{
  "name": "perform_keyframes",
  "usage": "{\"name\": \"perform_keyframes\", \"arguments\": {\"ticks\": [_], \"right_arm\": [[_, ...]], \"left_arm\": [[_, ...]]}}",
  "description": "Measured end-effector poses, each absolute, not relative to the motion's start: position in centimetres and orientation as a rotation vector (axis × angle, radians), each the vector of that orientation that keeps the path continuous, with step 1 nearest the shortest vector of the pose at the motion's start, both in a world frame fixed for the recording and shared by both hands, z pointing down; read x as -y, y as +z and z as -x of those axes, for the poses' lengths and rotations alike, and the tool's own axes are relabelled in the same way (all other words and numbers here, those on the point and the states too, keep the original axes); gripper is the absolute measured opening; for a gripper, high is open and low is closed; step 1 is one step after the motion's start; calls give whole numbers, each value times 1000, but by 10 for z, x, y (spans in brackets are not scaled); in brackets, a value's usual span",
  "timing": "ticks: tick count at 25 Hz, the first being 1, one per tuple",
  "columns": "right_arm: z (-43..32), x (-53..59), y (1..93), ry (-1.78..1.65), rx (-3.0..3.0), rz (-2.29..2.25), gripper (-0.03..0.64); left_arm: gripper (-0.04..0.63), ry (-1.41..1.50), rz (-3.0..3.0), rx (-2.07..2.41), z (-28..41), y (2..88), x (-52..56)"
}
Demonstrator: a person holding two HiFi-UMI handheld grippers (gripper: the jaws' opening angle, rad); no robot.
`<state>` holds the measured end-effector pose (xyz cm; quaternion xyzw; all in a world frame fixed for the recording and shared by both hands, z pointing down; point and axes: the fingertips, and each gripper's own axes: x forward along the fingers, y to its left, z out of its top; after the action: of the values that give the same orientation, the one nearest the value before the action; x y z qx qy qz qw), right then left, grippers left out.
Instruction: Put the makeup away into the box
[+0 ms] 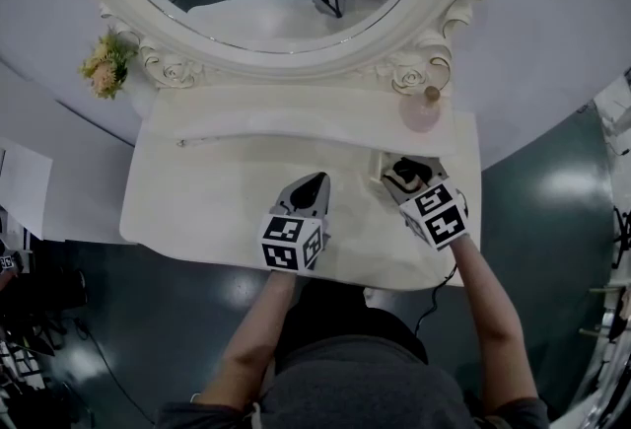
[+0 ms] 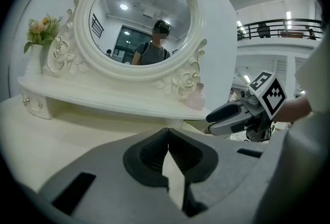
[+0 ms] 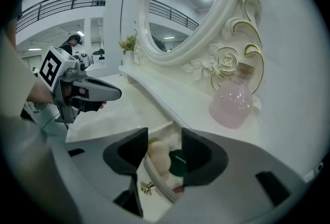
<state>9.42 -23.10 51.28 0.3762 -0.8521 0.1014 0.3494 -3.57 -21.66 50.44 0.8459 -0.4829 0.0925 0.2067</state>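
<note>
Makeup (image 3: 159, 156) in box (image 3: 157, 183) under right gripper (image 3: 164, 135) (jaws apart)

The head view looks steeply down on the dressing table (image 1: 217, 190). The gripper views sit low, near, facing the far mirror (image 2: 142, 22), the right one over the box (image 3: 159, 183); both share the pink bottle (image 3: 232, 104).

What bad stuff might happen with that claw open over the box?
1. The right claw hangs open just above the box. If it dips too low, it might squash the beige puff or bump the dark round pot inside.
2. The pink bottle stands on the shelf close by. A careless swing upward might knock it over.
</note>
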Motion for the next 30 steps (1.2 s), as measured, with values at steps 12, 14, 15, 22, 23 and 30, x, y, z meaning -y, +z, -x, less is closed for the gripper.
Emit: {"name": "perform_keyframes", "arguments": {"ticks": [12,14,15,22,23,30], "right_arm": [[-97,222,485,263,2294,-1111,209],[-98,219,479,268,2311,-1147,206],[-99,217,475,271,2321,-1166,204],[-111,205,449,363,2403,-1311,178],[-112,203,446,379,2414,-1331,176],[-124,188,429,406,2452,-1462,155]], "left_arm": [[6,264,-2376,1335,31,500,216],[6,266,-2384,1331,30,498,215],[6,265,-2389,1330,29,497,215],[6,263,-2422,1318,22,489,214],[6,263,-2427,1316,21,488,214],[6,254,-2467,1304,16,477,216]]}}
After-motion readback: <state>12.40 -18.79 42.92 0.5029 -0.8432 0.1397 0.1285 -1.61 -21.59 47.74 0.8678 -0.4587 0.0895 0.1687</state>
